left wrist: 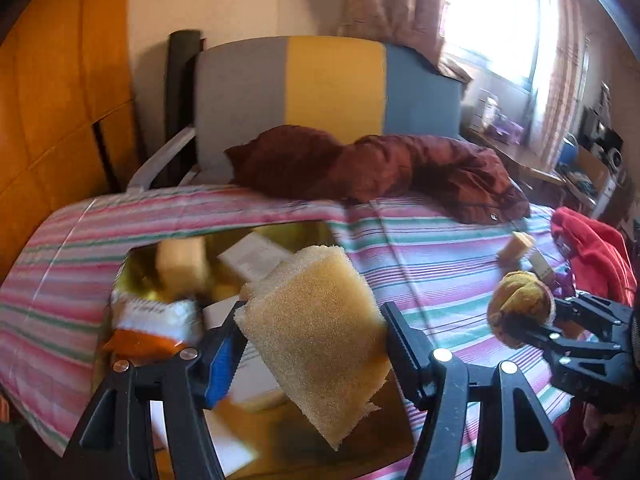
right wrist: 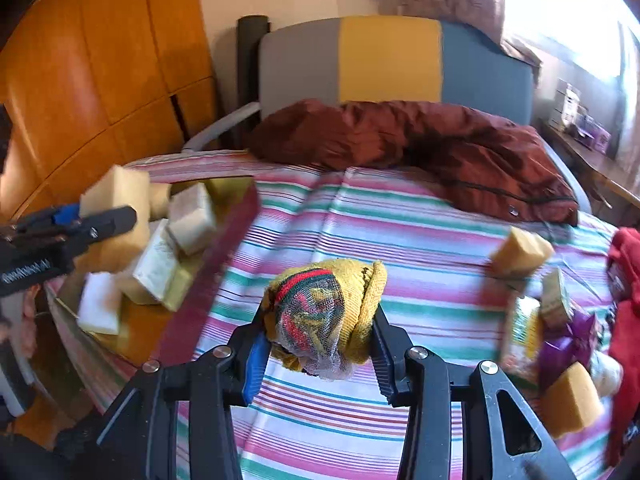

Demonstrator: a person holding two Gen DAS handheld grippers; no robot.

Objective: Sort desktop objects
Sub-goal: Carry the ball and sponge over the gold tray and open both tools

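Note:
My left gripper (left wrist: 312, 332) is shut on a tan sponge (left wrist: 316, 328) and holds it above a gold box (left wrist: 316, 232) that holds sponges, white boxes and an orange packet (left wrist: 152, 324). My right gripper (right wrist: 320, 336) is shut on a yellow rolled cloth bundle (right wrist: 328, 312) with red and green netting, above the striped cloth. The right gripper also shows in the left wrist view (left wrist: 516, 320), at the right with the bundle (left wrist: 520, 300). The left gripper (right wrist: 104, 216) shows in the right wrist view with its sponge (right wrist: 116, 196) over the box (right wrist: 224, 248).
A striped cloth (right wrist: 400, 232) covers the surface. Loose sponges (right wrist: 520, 256), a purple wrapper (right wrist: 568, 344) and small packets lie at the right, by a red garment (right wrist: 628, 280). A maroon jacket (right wrist: 440, 144) lies at the back before a chair back (right wrist: 384, 60).

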